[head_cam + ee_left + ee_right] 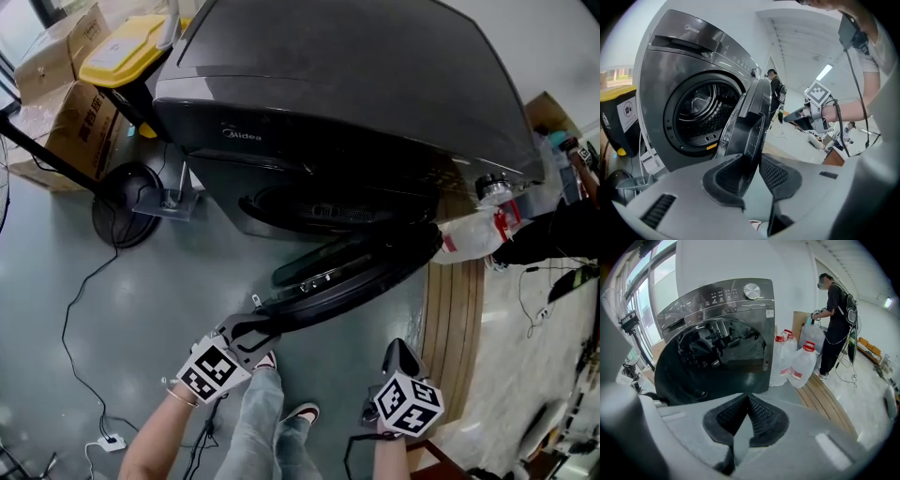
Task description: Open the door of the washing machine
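Observation:
The dark grey washing machine stands ahead with its round door swung partly out from the drum opening. My left gripper is at the door's free edge. In the left gripper view the door rim runs between the pads, and the left gripper is shut on it. My right gripper hangs apart, lower right of the door, touching nothing. In the right gripper view its pads meet at the tip, so the right gripper is shut and empty, facing the door's glossy outer face.
Cardboard boxes and a yellow-lidded bin stand left of the machine, with a round black base and cables on the floor. Water jugs and wooden boards lie to the right. A person stands beyond.

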Demonstrator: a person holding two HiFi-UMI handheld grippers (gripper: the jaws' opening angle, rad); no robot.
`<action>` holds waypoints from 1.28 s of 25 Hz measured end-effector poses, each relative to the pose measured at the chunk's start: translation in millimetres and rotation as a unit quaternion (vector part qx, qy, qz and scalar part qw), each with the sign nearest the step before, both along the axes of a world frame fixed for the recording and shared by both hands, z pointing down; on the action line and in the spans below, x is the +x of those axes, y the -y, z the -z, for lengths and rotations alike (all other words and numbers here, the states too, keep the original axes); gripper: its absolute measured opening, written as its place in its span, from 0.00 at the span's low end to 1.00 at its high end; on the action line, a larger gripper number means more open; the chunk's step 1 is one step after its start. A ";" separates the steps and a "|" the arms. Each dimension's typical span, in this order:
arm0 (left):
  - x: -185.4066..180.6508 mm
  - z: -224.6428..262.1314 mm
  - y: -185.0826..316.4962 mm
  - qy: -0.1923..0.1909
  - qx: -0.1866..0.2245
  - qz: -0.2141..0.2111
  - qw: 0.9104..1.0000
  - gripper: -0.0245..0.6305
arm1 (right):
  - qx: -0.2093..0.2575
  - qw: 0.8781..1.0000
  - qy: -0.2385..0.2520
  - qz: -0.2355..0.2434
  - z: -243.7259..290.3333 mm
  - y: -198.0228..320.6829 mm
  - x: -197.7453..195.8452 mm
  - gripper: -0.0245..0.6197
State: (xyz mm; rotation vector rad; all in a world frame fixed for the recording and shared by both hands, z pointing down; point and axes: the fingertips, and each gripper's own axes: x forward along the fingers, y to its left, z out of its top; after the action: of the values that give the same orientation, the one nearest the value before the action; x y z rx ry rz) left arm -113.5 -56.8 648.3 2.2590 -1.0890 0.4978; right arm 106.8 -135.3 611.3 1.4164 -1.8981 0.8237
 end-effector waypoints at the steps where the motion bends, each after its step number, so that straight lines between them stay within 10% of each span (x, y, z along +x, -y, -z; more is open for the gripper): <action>1: 2.3 0.3 -2.0 -0.001 0.000 0.002 1.000 0.20 | 0.001 1.000 0.001 0.000 -0.7 -2.6 2.9 0.05; 32: 125.2 -7.2 -66.6 -0.005 -0.038 0.020 0.999 0.21 | 0.009 0.999 0.006 -0.031 17.7 -88.2 132.7 0.05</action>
State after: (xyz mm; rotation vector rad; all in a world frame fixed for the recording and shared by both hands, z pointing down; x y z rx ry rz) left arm 11.7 9.9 655.4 2.1685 -1.0898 0.5019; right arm 239.6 -47.1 593.6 1.4913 -1.8828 0.8481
